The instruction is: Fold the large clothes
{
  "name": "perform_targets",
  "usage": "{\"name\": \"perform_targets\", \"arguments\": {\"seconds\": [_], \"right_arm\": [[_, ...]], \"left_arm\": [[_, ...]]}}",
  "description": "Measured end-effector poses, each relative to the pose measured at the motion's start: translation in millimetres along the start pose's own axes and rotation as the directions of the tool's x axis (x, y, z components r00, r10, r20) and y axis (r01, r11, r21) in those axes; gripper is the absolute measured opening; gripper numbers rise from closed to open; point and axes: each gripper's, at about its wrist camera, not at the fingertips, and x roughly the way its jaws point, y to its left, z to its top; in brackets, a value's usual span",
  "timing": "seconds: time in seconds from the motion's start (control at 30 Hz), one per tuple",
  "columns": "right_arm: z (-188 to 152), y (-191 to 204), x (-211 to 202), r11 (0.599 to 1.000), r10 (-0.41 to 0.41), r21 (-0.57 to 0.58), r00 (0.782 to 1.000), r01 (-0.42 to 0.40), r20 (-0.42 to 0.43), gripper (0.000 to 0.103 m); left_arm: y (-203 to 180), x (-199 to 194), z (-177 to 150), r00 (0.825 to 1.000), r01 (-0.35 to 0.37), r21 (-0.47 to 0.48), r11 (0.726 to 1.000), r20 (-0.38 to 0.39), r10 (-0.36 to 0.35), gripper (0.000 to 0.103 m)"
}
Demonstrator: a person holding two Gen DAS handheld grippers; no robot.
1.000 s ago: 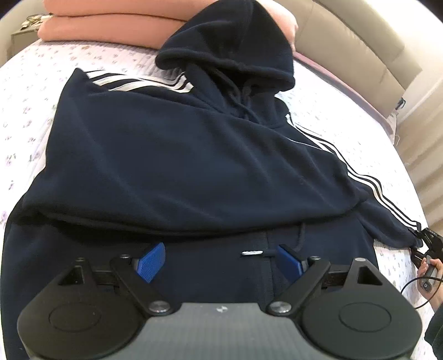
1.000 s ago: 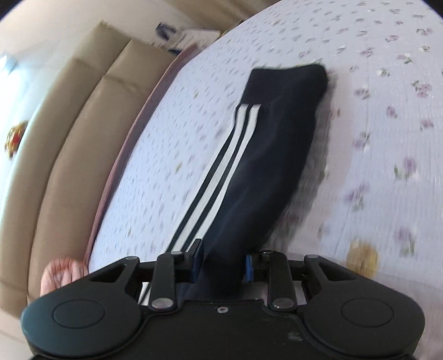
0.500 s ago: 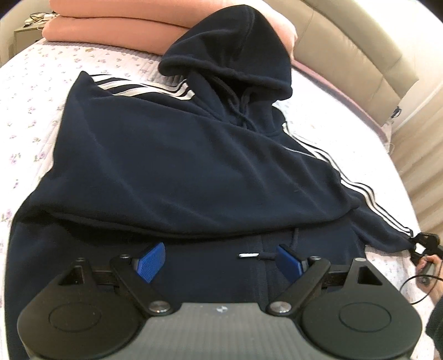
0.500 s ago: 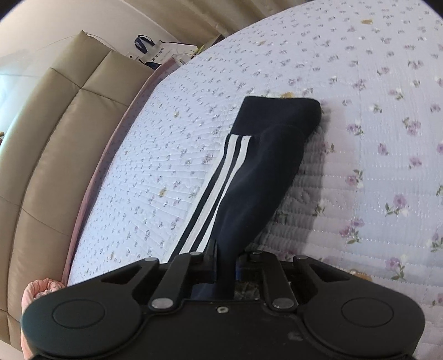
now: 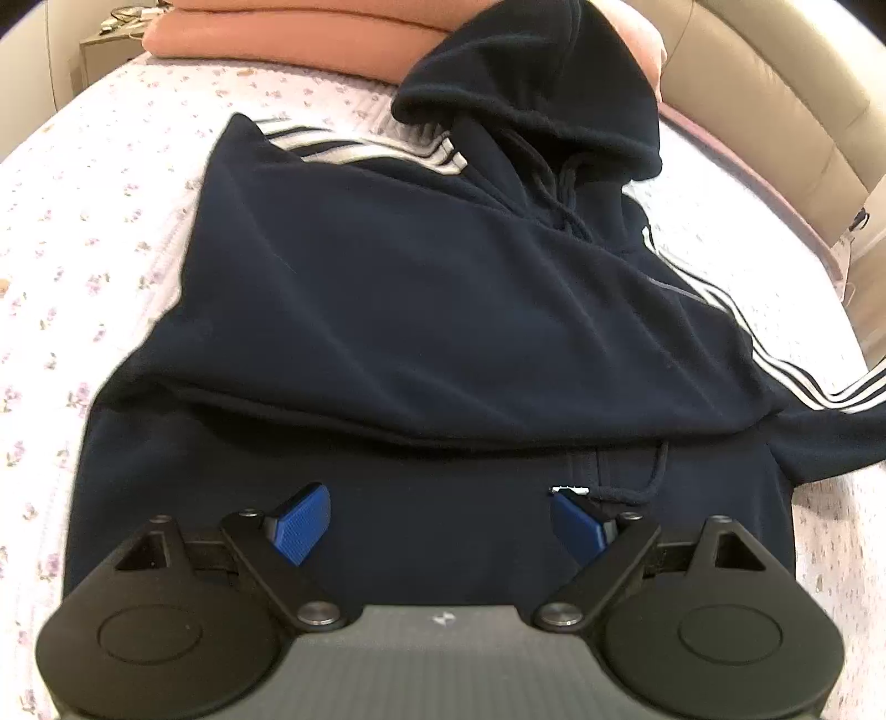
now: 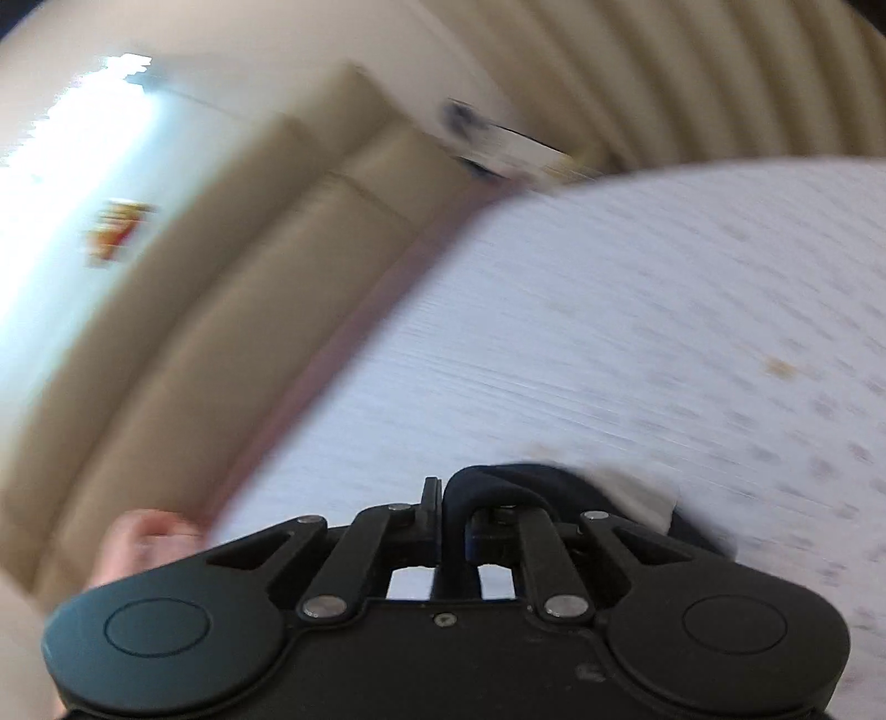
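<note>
The left gripper (image 5: pixel 440 518) hangs over the navy hoodie (image 5: pixel 432 310) with its blue pads (image 5: pixel 302 523) spread wide and nothing between them; the hoodie lies flat on the floral bedspread (image 5: pixel 111 232), hood toward the folded pink blanket (image 5: pixel 288 27), its zipper pull (image 5: pixel 567 490) just by the right-hand pad; the right gripper (image 6: pixel 454 512) is clenched tight on the sleeve (image 6: pixel 509 482), dark cloth bunching up between and over its fingertips, above the blurred bedspread.

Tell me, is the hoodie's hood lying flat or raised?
Raised. The hood props against the pink pillows, its opening facing down toward the hoodie body.
</note>
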Motion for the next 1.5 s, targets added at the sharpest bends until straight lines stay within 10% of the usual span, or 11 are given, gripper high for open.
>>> {"name": "perform_targets", "arguments": {"seconds": [0.13, 0.3, 0.5, 0.77, 1.03, 1.2, 1.33, 1.43, 1.5], "right_arm": [[-14, 91, -38, 0.961, 0.263, -0.11, 0.962, -0.255, 0.066, 0.01], [-91, 204, -79, 0.782, 0.484, -0.444, 0.875, -0.438, -0.011, 0.01], [-242, 261, -81, 0.548, 0.491, -0.619, 0.815, -0.563, -0.308, 0.01], [-411, 213, -24, 0.628, 0.226, -0.504, 0.759, -0.593, -0.611, 0.009], [-386, 225, -24, 0.688, 0.344, -0.4, 0.757, -0.606, -0.555, 0.009], [-358, 278, -77, 0.523, 0.532, -0.591, 0.777, -0.614, -0.337, 0.009], [-405, 291, -66, 0.4, 0.361, -0.642, 0.757, -0.654, -0.545, 0.016], [-459, 266, -25, 0.464, 0.075, -0.562, 0.663, -0.685, -0.745, 0.04], [-469, 248, -16, 0.533, 0.076, -0.5, 0.628, -0.682, -0.775, 0.046]], "left_arm": [[8, -16, 4, 0.999, 0.034, -0.03, 0.999, 0.042, -0.033, 0.089], [21, -40, 10, 0.993, 0.039, -0.04, 0.998, 0.11, -0.034, 0.089], [48, -60, 6, 0.986, 0.029, -0.061, 0.998, 0.166, -0.018, 0.089], [88, -65, -6, 0.991, 0.006, -0.144, 0.99, 0.133, 0.013, 0.089], [108, -73, -16, 0.991, 0.01, -0.152, 0.988, 0.132, 0.01, 0.089], [112, -82, -16, 0.988, 0.015, -0.143, 0.99, 0.156, 0.008, 0.089], [119, -79, -19, 0.99, 0.001, -0.165, 0.986, 0.14, 0.022, 0.089], [128, -77, -29, 0.993, -0.002, -0.19, 0.982, 0.112, 0.024, 0.089], [132, -75, -35, 0.994, -0.014, -0.195, 0.981, 0.101, 0.034, 0.089]]}}
